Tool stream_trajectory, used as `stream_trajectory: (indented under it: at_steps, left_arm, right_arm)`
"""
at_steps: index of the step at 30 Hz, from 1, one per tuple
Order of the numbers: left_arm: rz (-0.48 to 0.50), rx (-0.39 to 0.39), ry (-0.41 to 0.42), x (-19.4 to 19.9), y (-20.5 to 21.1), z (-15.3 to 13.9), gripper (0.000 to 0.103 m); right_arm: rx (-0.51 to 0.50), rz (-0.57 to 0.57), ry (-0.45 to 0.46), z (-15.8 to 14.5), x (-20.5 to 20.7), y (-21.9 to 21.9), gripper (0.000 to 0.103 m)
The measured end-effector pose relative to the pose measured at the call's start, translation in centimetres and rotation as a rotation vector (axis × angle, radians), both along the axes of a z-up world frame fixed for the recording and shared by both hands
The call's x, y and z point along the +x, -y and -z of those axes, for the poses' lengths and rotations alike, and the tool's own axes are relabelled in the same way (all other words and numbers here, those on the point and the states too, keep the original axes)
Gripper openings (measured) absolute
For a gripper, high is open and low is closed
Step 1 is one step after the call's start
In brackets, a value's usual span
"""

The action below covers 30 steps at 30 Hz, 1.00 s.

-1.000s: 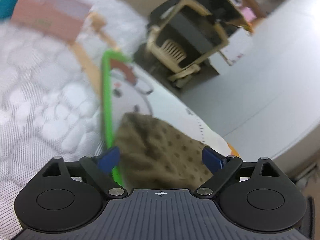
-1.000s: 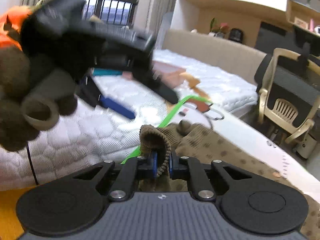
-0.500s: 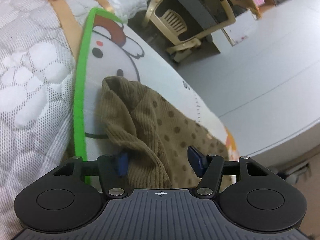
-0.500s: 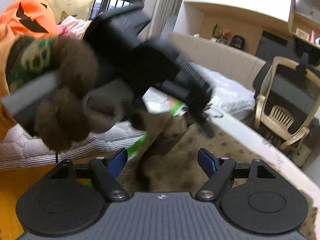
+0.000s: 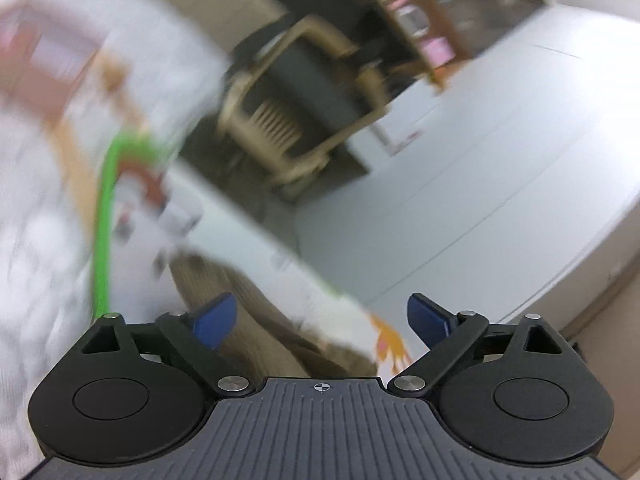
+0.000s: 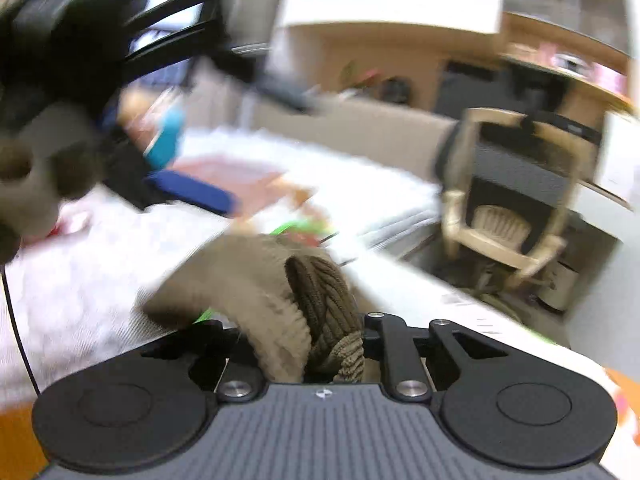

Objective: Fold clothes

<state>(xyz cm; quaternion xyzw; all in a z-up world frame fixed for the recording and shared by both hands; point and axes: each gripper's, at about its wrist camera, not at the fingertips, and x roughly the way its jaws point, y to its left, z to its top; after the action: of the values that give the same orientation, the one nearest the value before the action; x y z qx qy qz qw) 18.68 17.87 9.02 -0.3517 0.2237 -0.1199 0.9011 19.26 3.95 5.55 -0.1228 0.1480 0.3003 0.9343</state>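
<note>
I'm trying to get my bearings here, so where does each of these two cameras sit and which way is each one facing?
Left wrist: sits on the left gripper, looking along its open fingers over the brown garment toward the chair; no body shows.
Right wrist: sits on the right gripper, shut on the garment, facing the bed; the person's gloved hand shows.
Shared: garment, chair, green-edged mat.

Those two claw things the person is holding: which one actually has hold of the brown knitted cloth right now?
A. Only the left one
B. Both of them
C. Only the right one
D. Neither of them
C: the right gripper is closed with a bunch of the brown knitted garment pinched between its fingers, while the left gripper has its fingers spread wide with nothing between them.
</note>
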Motion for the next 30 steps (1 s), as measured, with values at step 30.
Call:
stream_trajectory:
  at_steps: [30]
  left_arm:
    - [0.206, 0.482, -0.292, 8.5, 16.5, 8.4, 0.103]
  right_arm:
    - [0.109, 0.17, -0.378, 2.1, 13.2, 17.4, 0.044]
